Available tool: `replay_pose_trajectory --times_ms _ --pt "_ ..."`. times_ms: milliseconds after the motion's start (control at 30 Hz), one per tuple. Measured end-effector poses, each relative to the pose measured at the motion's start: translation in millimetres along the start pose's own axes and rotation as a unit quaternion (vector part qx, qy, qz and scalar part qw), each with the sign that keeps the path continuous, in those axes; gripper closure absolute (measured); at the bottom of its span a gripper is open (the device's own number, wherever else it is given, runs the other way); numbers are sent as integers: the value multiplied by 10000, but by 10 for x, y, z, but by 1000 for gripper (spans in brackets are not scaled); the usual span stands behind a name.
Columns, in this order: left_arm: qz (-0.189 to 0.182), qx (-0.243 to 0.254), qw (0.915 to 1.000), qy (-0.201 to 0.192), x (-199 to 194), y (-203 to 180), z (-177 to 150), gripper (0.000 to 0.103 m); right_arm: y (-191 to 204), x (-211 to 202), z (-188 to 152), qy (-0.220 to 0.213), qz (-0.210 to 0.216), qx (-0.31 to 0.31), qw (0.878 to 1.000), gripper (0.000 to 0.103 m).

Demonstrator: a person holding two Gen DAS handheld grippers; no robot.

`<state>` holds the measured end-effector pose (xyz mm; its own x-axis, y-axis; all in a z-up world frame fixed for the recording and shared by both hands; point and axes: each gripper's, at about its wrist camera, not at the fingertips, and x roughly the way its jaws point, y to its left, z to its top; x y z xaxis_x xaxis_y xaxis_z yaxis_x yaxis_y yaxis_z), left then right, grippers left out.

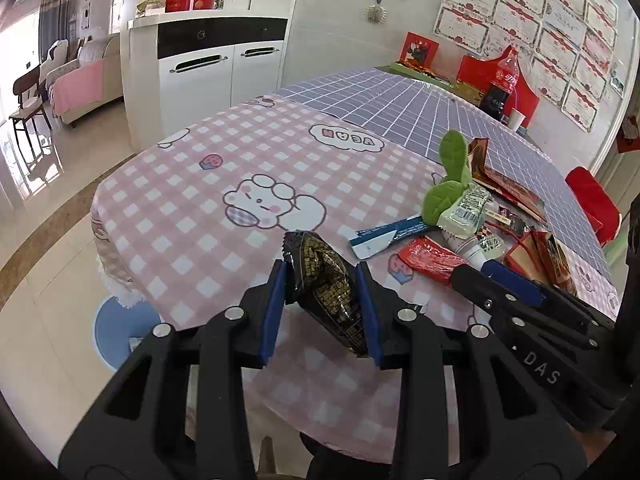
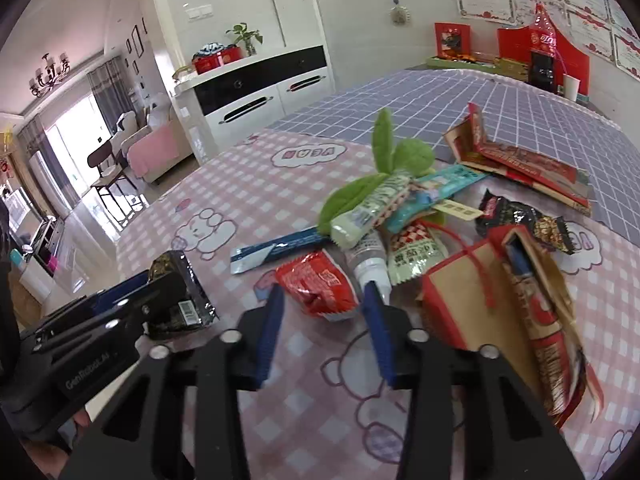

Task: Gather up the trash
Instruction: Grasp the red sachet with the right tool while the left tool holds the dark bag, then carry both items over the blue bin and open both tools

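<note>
My left gripper (image 1: 322, 276) is shut on a black and gold snack wrapper (image 1: 326, 280) and holds it above the pink checked tablecloth (image 1: 224, 168); it also shows in the right wrist view (image 2: 176, 300). My right gripper (image 2: 324, 300) is open, its fingertips either side of a red wrapper (image 2: 316, 284) lying on the cloth. Behind it lies a heap of trash: a blue strip wrapper (image 2: 276, 250), a pale green wrapper (image 2: 368, 210), a small white tube (image 2: 370, 258), green leaves (image 2: 400, 156) and a black snack bag (image 2: 520, 220).
A red and brown paper bag (image 2: 480, 304) lies on its side right of my right gripper. Flattened red cartons (image 2: 520, 160) lie behind the heap. A cola bottle (image 2: 542, 52) and a paper cup (image 2: 571, 86) stand at the far edge. A white cabinet (image 1: 208, 60) stands beyond the table.
</note>
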<state>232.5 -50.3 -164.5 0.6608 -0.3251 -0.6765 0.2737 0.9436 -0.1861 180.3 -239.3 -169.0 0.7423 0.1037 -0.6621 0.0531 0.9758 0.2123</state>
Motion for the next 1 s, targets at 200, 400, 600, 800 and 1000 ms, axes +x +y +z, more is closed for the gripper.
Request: replay_pose_trajectory --times_ms 200,400,600,800,1000 --pt "-118 -46 9999 46 14 96 -17 68 73 102 12 46 -181 7 9998 66" --pt "-239 -151 9996 50 17 201 3 68 198 290 73 300 -212 -157 9992 69" --pt "-383 -272 9989 -38 -64 336 25 68 385 287 63 232 -209 -447 9985 78" --pt "-297 -595 9975 -232 -272 728 45 68 778 122 119 4 398 -596 9974 79" --pt "230 -1058 9931 -457 -580 1389 27 68 1528 268 209 84 1291 -916 9874 79"
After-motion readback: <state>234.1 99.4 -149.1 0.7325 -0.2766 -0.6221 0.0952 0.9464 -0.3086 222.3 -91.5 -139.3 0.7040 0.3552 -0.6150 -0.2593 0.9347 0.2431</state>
